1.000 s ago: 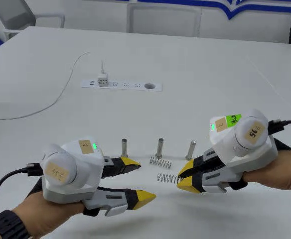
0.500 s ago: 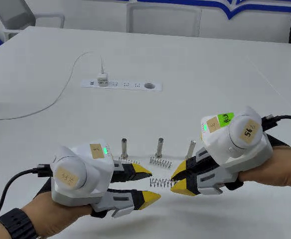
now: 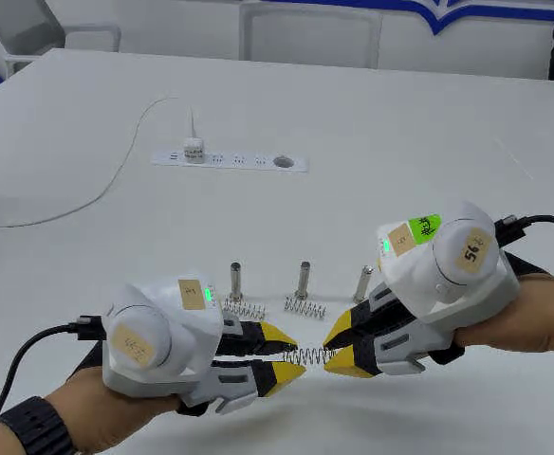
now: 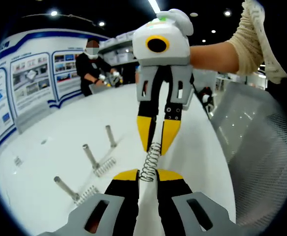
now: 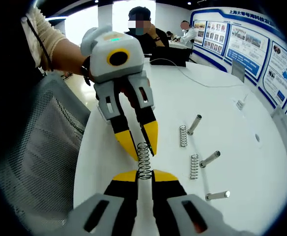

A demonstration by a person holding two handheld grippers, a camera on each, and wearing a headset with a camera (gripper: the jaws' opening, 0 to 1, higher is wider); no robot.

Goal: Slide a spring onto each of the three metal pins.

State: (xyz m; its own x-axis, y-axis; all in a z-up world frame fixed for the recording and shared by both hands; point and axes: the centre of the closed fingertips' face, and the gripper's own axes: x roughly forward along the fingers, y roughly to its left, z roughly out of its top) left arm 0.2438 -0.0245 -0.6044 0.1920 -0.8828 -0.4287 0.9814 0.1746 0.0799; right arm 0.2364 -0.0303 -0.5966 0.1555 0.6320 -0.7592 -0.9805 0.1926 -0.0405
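Note:
Three upright metal pins (image 3: 236, 282) (image 3: 304, 280) (image 3: 363, 282) stand in a row on the white table. Two springs (image 3: 244, 309) (image 3: 305, 308) lie just in front of them. A third spring (image 3: 310, 356) stretches between the two grippers. My right gripper (image 3: 340, 345) is shut on its right end. My left gripper (image 3: 286, 354) faces it with its jaws slightly apart around the other end. In the left gripper view the spring (image 4: 150, 162) runs from my left gripper (image 4: 148, 175) to the right gripper (image 4: 156, 140). The right gripper view has the spring (image 5: 143, 160) rising from my right gripper (image 5: 144, 176) to the left gripper (image 5: 140, 141).
A white power strip (image 3: 231, 161) with a plugged-in charger (image 3: 193, 149) and a trailing cable (image 3: 116, 171) lies further back on the table (image 3: 400, 142). Chairs stand beyond the far edge. People stand in the background of both gripper views.
My left gripper has moved right, and its jaws have narrowed around the spring's left end. My right gripper has moved left and down onto the spring's right end.

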